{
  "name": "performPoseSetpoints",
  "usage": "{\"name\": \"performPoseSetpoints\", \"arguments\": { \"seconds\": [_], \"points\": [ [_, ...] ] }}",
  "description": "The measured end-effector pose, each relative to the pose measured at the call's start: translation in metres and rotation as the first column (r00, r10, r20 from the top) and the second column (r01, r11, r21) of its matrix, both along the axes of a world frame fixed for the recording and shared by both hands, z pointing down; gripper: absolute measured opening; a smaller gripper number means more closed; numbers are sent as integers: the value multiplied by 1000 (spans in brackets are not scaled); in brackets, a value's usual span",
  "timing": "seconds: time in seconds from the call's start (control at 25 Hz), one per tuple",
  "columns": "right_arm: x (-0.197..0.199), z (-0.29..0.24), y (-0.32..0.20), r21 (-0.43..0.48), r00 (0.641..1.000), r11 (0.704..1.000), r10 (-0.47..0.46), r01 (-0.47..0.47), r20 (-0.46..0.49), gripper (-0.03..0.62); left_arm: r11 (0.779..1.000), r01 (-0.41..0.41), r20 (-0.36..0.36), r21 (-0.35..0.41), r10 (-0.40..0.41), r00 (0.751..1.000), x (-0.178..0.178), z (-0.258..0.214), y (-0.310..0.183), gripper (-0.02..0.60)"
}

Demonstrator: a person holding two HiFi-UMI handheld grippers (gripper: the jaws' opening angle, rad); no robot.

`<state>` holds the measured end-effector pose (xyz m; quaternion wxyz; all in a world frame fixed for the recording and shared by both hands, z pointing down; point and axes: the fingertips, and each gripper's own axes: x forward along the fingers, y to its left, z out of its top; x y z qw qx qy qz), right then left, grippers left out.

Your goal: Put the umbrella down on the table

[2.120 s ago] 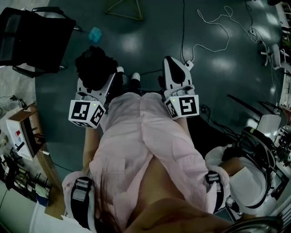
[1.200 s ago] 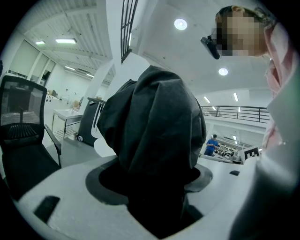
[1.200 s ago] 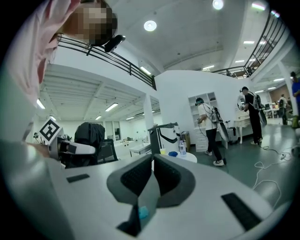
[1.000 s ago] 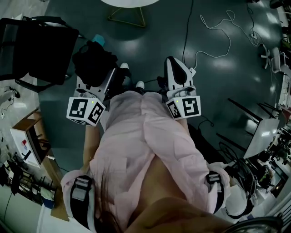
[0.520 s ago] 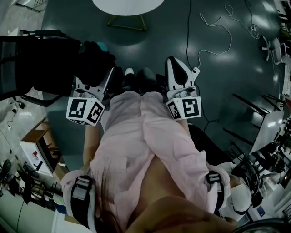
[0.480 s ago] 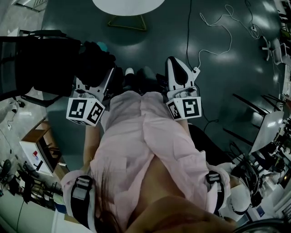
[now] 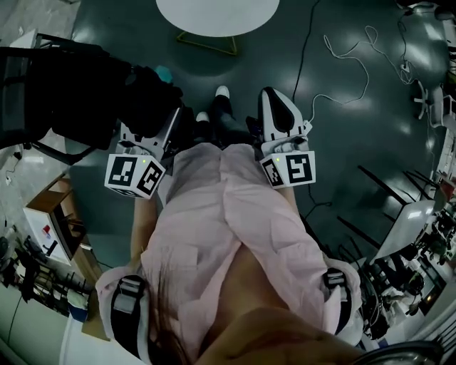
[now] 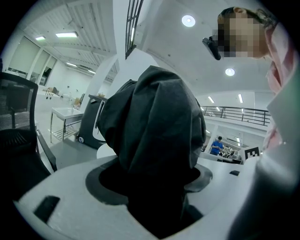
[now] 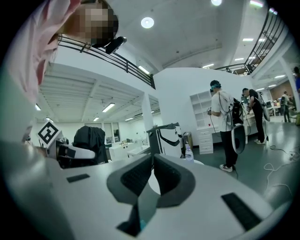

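Note:
A folded black umbrella [image 7: 146, 100] is a dark fabric bundle held in my left gripper [image 7: 153, 132], out in front of the person's pink shirt. In the left gripper view the umbrella [image 8: 154, 126] fills the space between the jaws of the left gripper [image 8: 152, 180], which is shut on it. My right gripper [image 7: 274, 103] is held level beside it, about a hand's width to the right. In the right gripper view the right gripper [image 9: 151, 161] has its pads meeting at the tips with nothing between them. A round white table [image 7: 217, 14] lies ahead at the top edge.
A black chair [image 7: 50, 85] stands to the left, close by the umbrella. White cables [image 7: 342, 64] trail over the dark floor at the right. Shelves and boxes [image 7: 50, 221] line the left edge, and equipment [image 7: 413, 235] the right. Two people [image 9: 225, 126] stand farther off.
The round table has slid further into view at the top and the chair and floor have shifted down the frame. Both grippers keep the same pose, with the umbrella still held.

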<state>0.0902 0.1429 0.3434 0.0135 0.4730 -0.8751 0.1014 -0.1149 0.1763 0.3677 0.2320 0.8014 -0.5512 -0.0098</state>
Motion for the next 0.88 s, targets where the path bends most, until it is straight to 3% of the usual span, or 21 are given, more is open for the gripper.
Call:
{"name": "performPoseSetpoints", "arguments": {
  "seconds": [0.44, 0.88],
  "points": [
    [29, 7, -97, 6, 998, 998, -56, 56, 2, 34, 994, 105, -9, 33, -105, 994, 14, -2, -86, 319],
    [43, 20, -131, -35, 998, 998, -57, 57, 10, 34, 991, 135, 2, 24, -136, 991, 16, -5, -127, 319]
  ]
}}
